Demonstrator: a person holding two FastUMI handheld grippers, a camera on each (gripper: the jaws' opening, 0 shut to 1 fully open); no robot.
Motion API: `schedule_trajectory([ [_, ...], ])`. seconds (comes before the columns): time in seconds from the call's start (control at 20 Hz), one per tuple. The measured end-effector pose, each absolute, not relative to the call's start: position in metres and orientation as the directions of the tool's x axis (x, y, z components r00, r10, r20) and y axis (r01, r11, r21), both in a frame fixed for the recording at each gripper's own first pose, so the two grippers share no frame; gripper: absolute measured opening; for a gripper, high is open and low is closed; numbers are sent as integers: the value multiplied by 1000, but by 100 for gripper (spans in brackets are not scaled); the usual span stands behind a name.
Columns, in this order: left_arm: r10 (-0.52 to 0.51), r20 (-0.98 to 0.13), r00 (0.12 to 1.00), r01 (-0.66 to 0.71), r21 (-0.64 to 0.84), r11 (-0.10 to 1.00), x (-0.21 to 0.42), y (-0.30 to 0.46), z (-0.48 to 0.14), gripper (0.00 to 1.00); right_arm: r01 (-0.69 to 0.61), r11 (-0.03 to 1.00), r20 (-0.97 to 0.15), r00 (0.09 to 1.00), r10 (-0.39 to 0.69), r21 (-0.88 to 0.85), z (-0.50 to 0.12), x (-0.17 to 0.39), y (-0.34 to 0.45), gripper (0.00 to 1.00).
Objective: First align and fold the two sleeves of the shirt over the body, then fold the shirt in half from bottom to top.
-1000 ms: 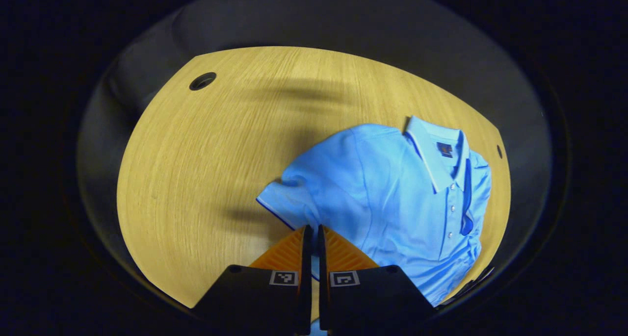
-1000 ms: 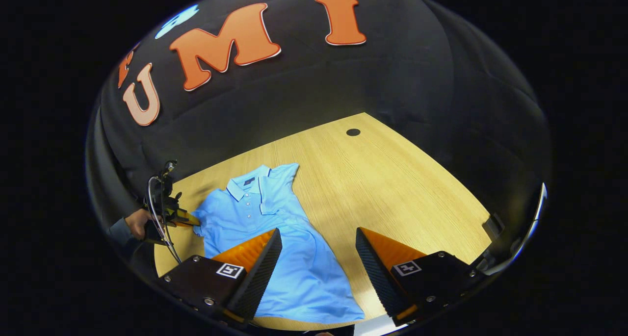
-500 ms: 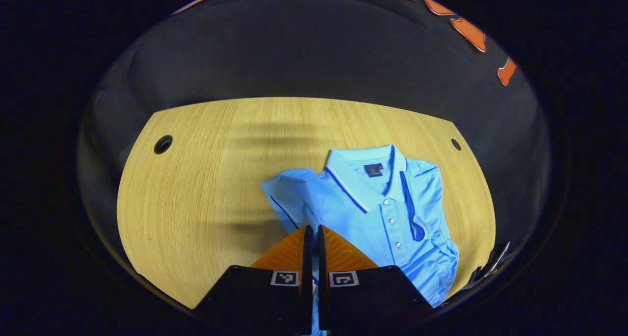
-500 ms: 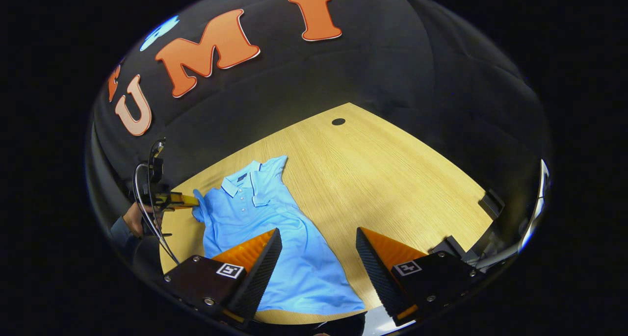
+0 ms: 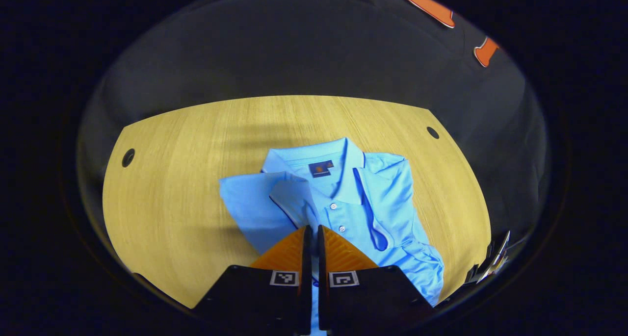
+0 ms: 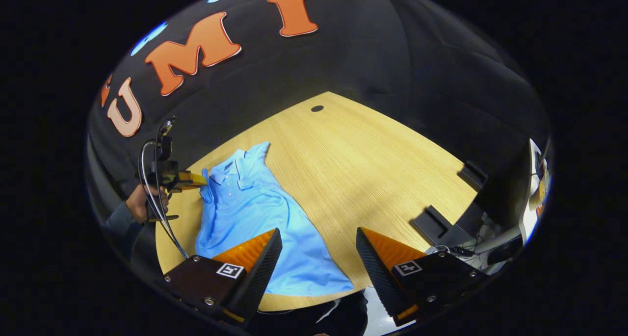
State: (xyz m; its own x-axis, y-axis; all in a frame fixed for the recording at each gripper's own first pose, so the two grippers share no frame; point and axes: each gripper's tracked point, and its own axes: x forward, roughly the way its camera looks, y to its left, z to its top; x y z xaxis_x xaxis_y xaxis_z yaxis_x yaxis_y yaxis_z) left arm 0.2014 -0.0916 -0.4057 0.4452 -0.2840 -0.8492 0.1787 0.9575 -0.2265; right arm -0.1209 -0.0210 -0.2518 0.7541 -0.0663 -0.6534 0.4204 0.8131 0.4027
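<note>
A light blue polo shirt (image 5: 378, 203) lies face up on the wooden table (image 5: 171, 203), collar toward the far side. My left gripper (image 5: 311, 228) is shut on the cuff of one sleeve (image 5: 287, 198), which is lifted and doubled over toward the placket. The other sleeve (image 5: 392, 171) lies folded on the body. In the right gripper view the shirt (image 6: 255, 218) stretches toward me, and the left gripper (image 6: 194, 179), held by a hand (image 6: 142, 203), pinches the sleeve by the collar. My right gripper (image 6: 318, 233) hovers open above the hem with nothing between its fingers.
Round cable holes sit in the tabletop (image 5: 128, 157) (image 5: 432, 132) (image 6: 317, 108). Black brackets (image 6: 439, 223) and cables lie off the table's right edge. Bare wood (image 6: 368, 169) spreads to the right of the shirt. The near table edge (image 6: 314, 299) runs just below the hem.
My left gripper has carried the sleeve inward over the shirt's chest, still shut on it. The right gripper has stayed open, its view drifting to the right.
</note>
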Motion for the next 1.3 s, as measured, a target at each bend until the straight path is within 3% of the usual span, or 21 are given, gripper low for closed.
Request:
schedule_trajectory([
  [0.1,-370,-826,426,210,-308,928,198,-118,-404,13,445,798,-658,748,-82,406,-256,-129,-25,95],
  [0.2,-476,-780,406,236,-414,879,188,-142,-389,45,442,798,-666,743,-69,410,-258,-130,-23,95],
  [0.3,-509,-748,426,251,-442,861,178,-144,-374,86,411,818,-659,750,-52,403,-256,-127,-24,95],
  [0.45,-456,-755,472,287,-357,889,159,-119,-356,100,332,856,-645,764,3,396,-253,-113,-21,95],
  [0.65,-384,-752,535,211,-322,923,114,-89,-332,96,222,900,-633,770,74,375,-255,-99,-21,96],
  [0.8,-330,-756,565,150,-298,943,74,-68,-326,99,145,912,-623,769,140,383,-257,-91,-13,95],
  [1.3,-168,-829,534,14,-190,982,-72,-19,-344,99,-104,949,-689,666,288,296,-305,-112,15,97],
])
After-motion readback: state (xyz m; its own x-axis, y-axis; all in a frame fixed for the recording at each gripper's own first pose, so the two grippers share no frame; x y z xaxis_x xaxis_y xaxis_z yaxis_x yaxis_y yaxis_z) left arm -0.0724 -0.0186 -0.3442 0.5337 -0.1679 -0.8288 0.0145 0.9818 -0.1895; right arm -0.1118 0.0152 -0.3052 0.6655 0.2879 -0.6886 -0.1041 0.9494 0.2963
